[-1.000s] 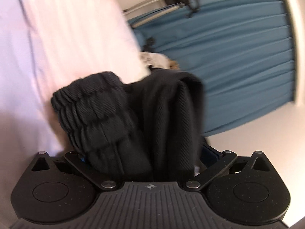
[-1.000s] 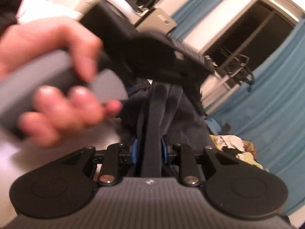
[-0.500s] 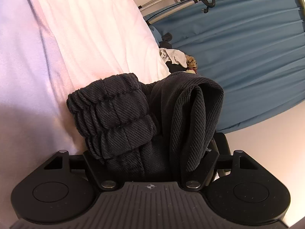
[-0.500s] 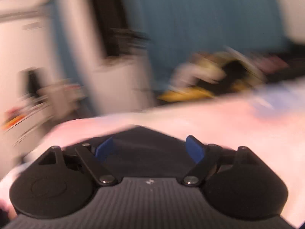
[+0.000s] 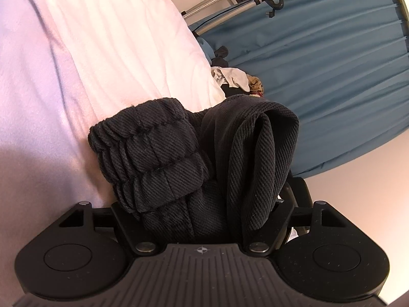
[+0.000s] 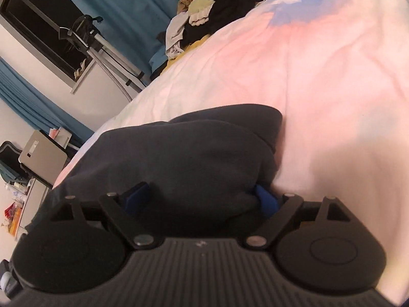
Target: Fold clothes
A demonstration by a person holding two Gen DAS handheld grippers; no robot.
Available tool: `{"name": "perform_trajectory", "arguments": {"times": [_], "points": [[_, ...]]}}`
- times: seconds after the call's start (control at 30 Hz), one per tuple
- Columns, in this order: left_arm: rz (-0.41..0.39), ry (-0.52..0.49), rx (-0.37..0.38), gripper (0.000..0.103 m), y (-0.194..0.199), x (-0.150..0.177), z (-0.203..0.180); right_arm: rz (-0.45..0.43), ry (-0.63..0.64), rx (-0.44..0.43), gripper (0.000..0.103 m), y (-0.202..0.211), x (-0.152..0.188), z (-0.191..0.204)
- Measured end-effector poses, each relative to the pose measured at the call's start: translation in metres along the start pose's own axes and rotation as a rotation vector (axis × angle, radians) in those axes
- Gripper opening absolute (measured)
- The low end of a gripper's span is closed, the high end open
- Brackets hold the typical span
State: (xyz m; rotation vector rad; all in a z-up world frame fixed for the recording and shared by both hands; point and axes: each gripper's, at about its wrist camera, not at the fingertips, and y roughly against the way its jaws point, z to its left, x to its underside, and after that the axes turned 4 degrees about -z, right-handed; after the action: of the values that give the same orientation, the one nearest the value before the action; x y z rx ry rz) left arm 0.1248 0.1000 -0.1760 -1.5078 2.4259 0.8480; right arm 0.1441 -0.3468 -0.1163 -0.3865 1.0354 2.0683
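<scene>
Pinching black garment: left tongs | right tongs spread (earlier shut)

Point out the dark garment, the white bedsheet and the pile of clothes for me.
dark garment [image 5: 153,153]: left wrist view, gathered ribbed cuff.
white bedsheet [image 6: 319,76]: right wrist view, bare stretch.
pile of clothes [image 6: 204,12]: right wrist view, pale piece on top.

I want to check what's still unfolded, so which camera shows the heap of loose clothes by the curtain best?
The right wrist view: the heap of loose clothes lies open at the far edge of the bed, with black, pale and yellow pieces distinct. The left wrist view shows only a small part of it, past the dark garment.
</scene>
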Motion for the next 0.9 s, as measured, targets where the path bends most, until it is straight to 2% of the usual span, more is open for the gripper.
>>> {"name": "perform_trajectory", "arguments": {"times": [0.07,0.17,0.3,0.4,0.47,0.63,0.9], "points": [[-0.001,-0.003,-0.002,0.077,0.002,0.001,-0.004,-0.023,0.018,0.004,0.071,0.008,0.003,-0.001],[-0.003,-0.009,-0.003,0.076,0.004,0.002,-0.007,-0.049,0.053,0.018,0.061,0.008,0.003,0.003],[-0.013,-0.037,-0.008,0.074,0.008,0.005,-0.016,-0.087,0.114,0.038,0.053,0.01,0.005,0.015],[-0.029,-0.074,-0.015,0.066,0.01,0.005,-0.027,-0.138,0.176,0.037,0.041,0.018,0.006,0.026],[-0.041,-0.1,-0.018,0.059,0.013,0.006,-0.035,-0.174,0.196,0.005,0.03,0.028,0.006,0.034],[-0.076,-0.188,-0.014,0.051,0.032,0.008,-0.061,-0.235,0.26,-0.053,0.026,0.056,0.002,0.057],[-0.13,-0.296,0.036,0.05,0.067,0.02,-0.134,-0.296,0.215,-0.089,0.025,0.117,-0.024,0.065]]}}
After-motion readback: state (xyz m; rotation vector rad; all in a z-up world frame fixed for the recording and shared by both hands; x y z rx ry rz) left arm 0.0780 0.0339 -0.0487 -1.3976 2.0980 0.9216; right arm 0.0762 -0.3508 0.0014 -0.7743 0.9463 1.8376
